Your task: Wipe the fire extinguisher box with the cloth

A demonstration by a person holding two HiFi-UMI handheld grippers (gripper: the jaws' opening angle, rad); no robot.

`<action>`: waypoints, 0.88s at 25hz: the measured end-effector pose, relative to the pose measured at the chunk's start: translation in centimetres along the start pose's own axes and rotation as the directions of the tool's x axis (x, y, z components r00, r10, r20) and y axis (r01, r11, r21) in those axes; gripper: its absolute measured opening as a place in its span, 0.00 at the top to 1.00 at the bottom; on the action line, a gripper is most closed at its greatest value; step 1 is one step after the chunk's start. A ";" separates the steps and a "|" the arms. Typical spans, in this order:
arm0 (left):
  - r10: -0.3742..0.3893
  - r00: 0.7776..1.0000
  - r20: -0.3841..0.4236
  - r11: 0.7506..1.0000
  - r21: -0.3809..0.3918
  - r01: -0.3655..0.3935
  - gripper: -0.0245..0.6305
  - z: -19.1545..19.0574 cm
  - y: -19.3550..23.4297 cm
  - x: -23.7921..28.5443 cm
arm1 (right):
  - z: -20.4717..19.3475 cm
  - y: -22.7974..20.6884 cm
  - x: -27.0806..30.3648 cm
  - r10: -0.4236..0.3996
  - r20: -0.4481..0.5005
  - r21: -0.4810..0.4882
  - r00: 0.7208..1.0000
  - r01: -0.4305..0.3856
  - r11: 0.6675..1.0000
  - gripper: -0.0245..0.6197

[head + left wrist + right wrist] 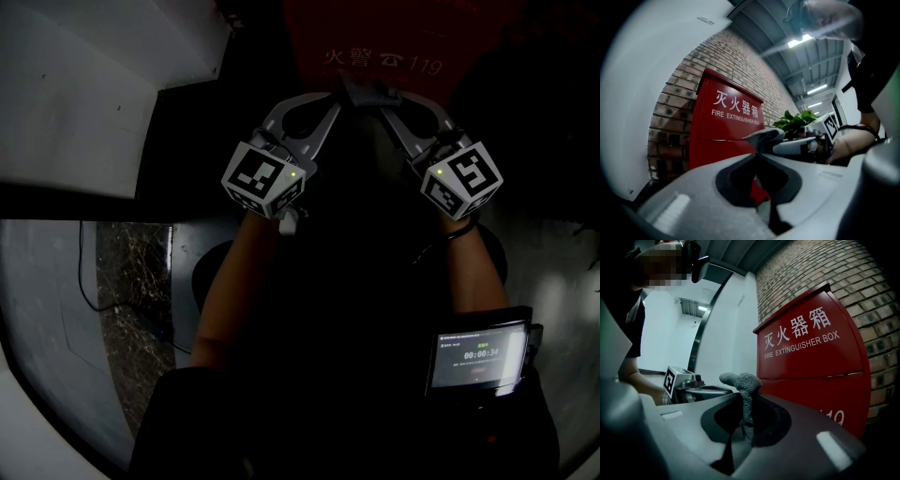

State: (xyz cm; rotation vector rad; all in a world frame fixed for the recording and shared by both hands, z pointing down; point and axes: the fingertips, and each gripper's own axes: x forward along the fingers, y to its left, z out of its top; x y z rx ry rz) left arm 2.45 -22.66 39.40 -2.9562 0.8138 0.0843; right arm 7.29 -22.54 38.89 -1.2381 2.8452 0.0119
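Just in front of the red fire extinguisher box [811,348], the left gripper [330,97] and right gripper [388,101] each pinch one grey cloth [740,379], jaws pressed tight.

The fire extinguisher box [811,357] has smooth, slightly glossy red paint, probably over metal. The cloth [743,380] is grey, knitted and rough. The brick wall [862,268] is coarse and matt. The right gripper [746,427] looks like matt grey plastic.

Public building corridor, brick wall [825,268], red fire extinguisher box [806,348], ceiling strip lights [799,43]
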 end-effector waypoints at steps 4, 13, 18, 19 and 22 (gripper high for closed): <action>0.000 1.000 -0.002 1.000 -0.001 0.000 0.96 0.0 0.0 0.0 | 0.1 -0.2 -0.1 -0.008 0.003 -0.002 1.000 0.008 1.000 0.91; 0.005 1.000 -0.001 1.000 -0.001 -0.005 0.96 -0.1 0.2 -0.1 | -0.1 -0.3 0.0 -0.015 -0.002 -0.001 1.000 0.015 1.000 0.91; 0.002 1.000 -0.006 1.000 -0.002 -0.002 0.96 -0.2 0.1 -0.1 | -0.2 -0.2 0.0 -0.014 -0.001 0.001 1.000 0.014 1.000 0.91; 0.002 1.000 -0.004 1.000 -0.001 -0.002 0.96 -0.2 0.1 -0.1 | -0.1 -0.2 0.0 -0.012 0.000 0.002 1.000 0.012 1.000 0.91; 0.003 1.000 0.001 1.000 0.003 -0.003 0.96 -0.1 0.2 -0.2 | -0.1 0.0 0.1 -0.008 0.006 0.005 1.000 0.008 1.000 0.91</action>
